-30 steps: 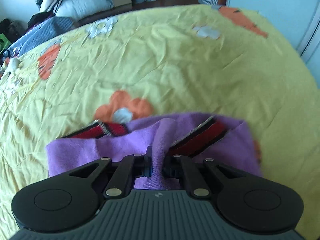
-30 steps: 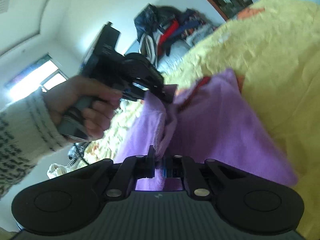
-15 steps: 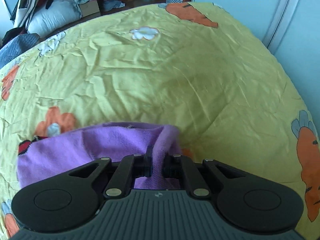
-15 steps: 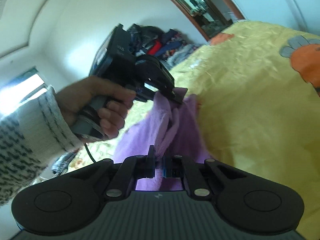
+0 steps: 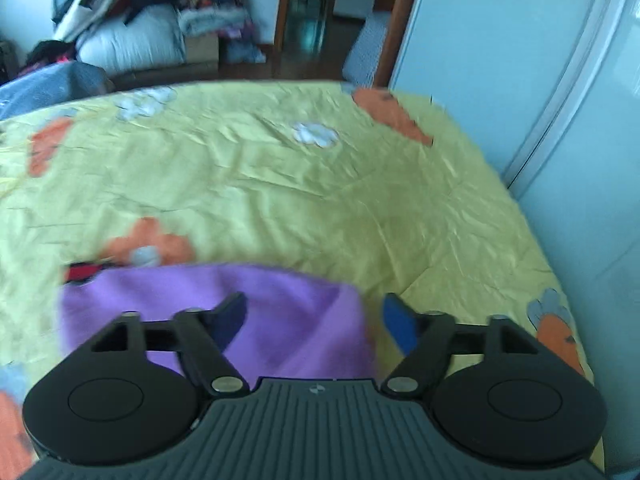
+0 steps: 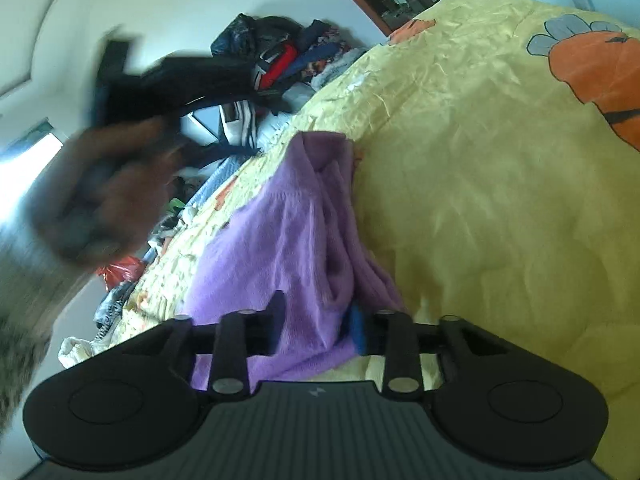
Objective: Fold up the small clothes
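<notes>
My left jaws had just been opening and stood wide apart, tilted down over the bed. The purple garment lay on the yellow flowered sheet below them, its near part showing in the gap between my two fingers; neither of the left pads pressed on it, and the right-hand pad stood just past the cloth's right edge, over bare sheet. A strip of red and black trim peeked out at the garment's far left corner, beside an orange flower print.

My right jaws had also just been opening and stood partly apart. The same purple garment ran lengthwise away from them in a bunched, ridged fold, and its near end sat in the gap between the right fingers; whether the cloth brushed the pads I could not tell, but they no longer pinched it. It lay near the bed's right-hand edge as the left camera saw it, with a carrot print well off to its right. My left hand and its tool showed as a dark blur, raised clear of the cloth's far end
</notes>
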A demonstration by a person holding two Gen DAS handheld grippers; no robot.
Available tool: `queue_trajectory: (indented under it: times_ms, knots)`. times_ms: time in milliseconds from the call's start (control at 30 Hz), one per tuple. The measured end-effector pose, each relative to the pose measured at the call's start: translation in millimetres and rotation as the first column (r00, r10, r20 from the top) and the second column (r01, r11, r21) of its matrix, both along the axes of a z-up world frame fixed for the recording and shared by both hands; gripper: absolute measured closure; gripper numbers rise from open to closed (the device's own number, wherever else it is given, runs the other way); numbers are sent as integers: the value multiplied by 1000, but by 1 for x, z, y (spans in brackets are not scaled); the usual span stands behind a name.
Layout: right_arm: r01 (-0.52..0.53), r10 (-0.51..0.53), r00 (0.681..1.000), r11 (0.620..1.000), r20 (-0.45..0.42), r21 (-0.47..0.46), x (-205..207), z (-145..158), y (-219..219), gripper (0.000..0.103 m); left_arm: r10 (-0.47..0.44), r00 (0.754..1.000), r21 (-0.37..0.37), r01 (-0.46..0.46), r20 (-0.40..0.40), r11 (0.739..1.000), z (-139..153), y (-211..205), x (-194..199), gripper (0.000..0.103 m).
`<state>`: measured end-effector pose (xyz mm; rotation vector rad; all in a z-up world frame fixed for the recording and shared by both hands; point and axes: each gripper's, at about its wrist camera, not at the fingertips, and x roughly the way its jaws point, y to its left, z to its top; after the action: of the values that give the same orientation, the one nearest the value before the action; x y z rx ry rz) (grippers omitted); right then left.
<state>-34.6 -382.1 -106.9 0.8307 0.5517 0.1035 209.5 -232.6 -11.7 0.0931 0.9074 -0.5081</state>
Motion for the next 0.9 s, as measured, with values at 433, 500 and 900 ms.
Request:
queue_trajectory:
  times_ms: [433, 500, 900]
  knots:
    - [-18, 22, 998, 997, 56, -81, -6, 20, 4, 98, 2, 999, 137, 5, -52, 991, -48, 128, -128, 19]
    - [-6, 11, 999, 994, 45, -109, -10, 21, 6, 98, -6, 999, 180, 14, -44, 984, -58, 132, -135, 18]
    - [11, -7, 999, 995, 41, -99, 25, 33, -50, 20, -1, 1000, 195, -2, 19, 981, -49, 135, -123, 9]
